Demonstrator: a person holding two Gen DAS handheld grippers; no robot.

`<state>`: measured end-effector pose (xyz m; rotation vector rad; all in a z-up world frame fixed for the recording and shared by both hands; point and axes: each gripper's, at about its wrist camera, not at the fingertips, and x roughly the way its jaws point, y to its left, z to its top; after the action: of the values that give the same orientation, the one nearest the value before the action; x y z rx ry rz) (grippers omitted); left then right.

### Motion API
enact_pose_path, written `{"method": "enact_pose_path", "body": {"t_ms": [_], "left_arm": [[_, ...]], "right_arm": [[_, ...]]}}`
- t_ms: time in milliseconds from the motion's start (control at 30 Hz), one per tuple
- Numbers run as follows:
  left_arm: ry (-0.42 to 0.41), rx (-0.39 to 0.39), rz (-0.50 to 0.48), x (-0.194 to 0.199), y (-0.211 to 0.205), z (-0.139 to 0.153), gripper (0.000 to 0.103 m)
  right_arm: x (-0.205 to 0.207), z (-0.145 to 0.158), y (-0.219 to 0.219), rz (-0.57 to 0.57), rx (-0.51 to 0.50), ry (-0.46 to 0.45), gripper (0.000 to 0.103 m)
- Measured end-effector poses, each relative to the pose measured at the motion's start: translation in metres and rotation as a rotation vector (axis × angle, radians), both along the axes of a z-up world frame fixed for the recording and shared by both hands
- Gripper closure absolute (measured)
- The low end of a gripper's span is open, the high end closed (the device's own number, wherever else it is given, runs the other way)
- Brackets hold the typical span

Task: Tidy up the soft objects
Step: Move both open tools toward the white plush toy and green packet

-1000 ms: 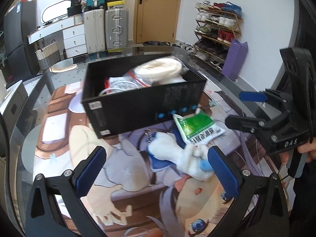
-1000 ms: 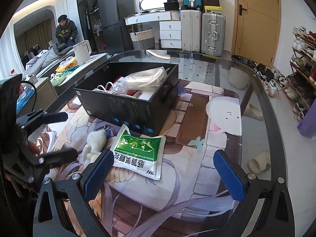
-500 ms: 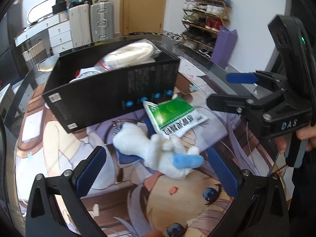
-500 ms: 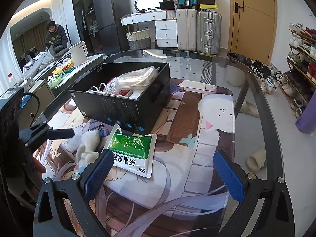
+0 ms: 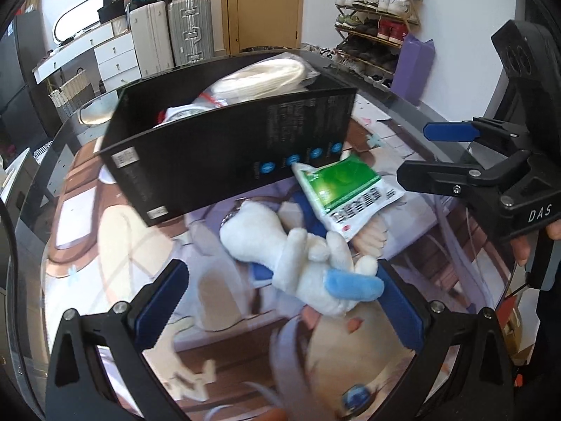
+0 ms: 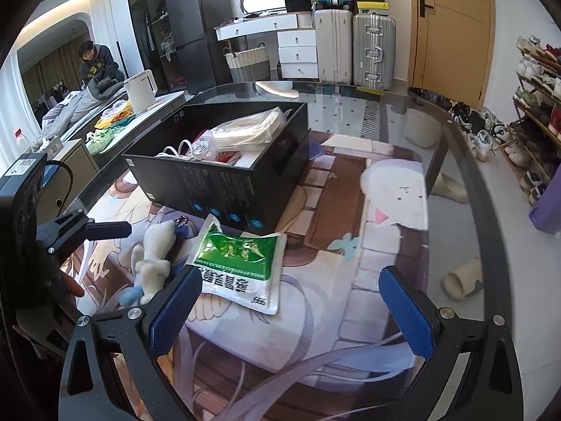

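A white plush toy (image 5: 298, 249) with blue ears lies on the printed mat in front of a black box (image 5: 228, 154); it also shows in the right wrist view (image 6: 154, 263). A green and white soft packet (image 5: 343, 189) (image 6: 242, 263) lies beside it against the box (image 6: 224, 179). My left gripper (image 5: 280, 305) is open, low over the mat, with the plush between and just ahead of its pads. My right gripper (image 6: 291, 312) is open and empty, hovering near the packet; it also shows at the right in the left wrist view (image 5: 438, 154).
The box holds a bagged white item (image 6: 245, 129), white cables and other items. The glass table's edge (image 6: 466, 182) curves on the right. Suitcases (image 6: 354, 49), drawers, a shoe rack (image 5: 375, 17) and a seated person (image 6: 98, 66) are beyond.
My left gripper has moved forward and down towards the plush, which now sits larger between its pads. My right gripper has shifted slightly closer to the packet. Both stay open.
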<state>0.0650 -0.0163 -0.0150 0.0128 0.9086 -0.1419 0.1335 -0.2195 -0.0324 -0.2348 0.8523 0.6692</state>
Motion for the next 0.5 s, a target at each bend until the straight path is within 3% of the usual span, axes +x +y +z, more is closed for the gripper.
{"method": "enact_pose_path", "body": {"t_ms": [500], "left_arm": [[0.048, 0.024, 0.048, -0.013, 0.037, -0.010, 0.000]], "right_arm": [[0.001, -0.030, 0.055, 0.008, -0.060, 0.071, 0.001]]}}
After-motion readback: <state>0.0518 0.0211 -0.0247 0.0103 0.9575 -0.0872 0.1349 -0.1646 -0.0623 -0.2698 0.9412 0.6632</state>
